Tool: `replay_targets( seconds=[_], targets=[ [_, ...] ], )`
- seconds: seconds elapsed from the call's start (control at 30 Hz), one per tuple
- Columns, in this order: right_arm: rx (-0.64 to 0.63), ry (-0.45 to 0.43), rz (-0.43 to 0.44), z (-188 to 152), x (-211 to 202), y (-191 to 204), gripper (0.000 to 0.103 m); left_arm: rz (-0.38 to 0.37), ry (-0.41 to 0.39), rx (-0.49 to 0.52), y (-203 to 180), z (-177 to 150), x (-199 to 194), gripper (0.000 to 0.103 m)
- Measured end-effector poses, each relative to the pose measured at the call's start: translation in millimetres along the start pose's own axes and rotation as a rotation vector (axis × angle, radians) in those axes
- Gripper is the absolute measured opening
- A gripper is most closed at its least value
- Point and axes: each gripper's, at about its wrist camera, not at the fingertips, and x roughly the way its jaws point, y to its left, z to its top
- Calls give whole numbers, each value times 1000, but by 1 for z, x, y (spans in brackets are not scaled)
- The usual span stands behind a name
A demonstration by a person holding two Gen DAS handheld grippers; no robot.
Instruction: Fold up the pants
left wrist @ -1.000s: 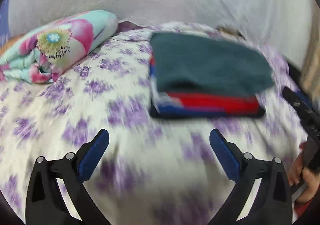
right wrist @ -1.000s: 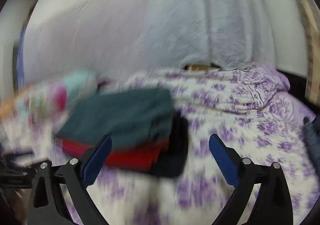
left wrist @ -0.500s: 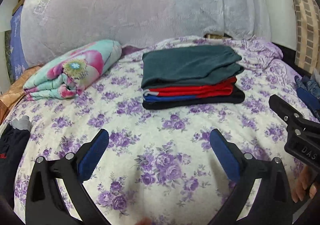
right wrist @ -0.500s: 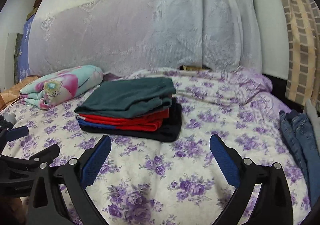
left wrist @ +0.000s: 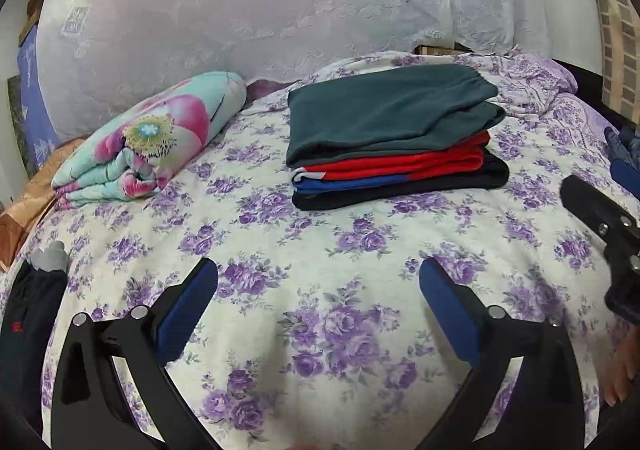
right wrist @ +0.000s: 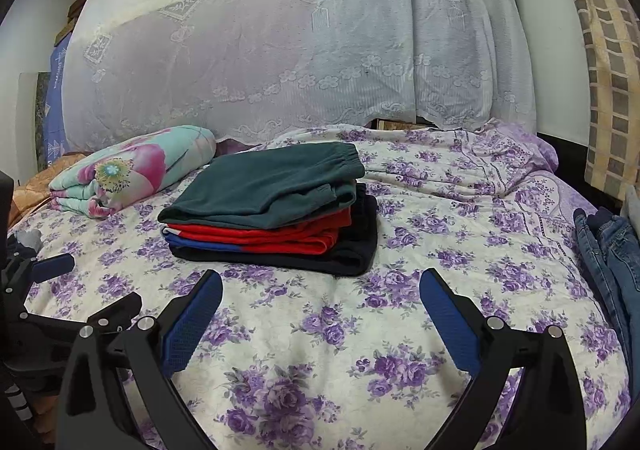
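A stack of folded pants lies on the flowered bedsheet, dark green on top, then red and blue, black at the bottom. My left gripper hovers open over bare sheet in front of the stack, nothing between its fingers. My right gripper is also open and empty, just short of the stack's near edge. Blue jeans lie unfolded at the bed's right edge. A dark garment lies at the left edge.
A folded floral quilt sits at the back left. A white lace cover drapes the headboard behind. The other gripper and a hand show at the right of the left wrist view.
Both cameras were swinging and blurred a second ago; they have now pulled back and settled, facing the stack. Both grippers stay open.
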Motion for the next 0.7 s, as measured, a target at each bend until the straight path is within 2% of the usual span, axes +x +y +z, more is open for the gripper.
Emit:
replay_targets(
  seconds=[0.4,0.7],
  targets=[
    [68,-5,-27,0,-2,-13,99,-35,-21,3,-1,0,-10,98],
    [64,-18,-10,0,-5,-11,99,-22,-28,35,-9,-3,-11,98]
  ],
)
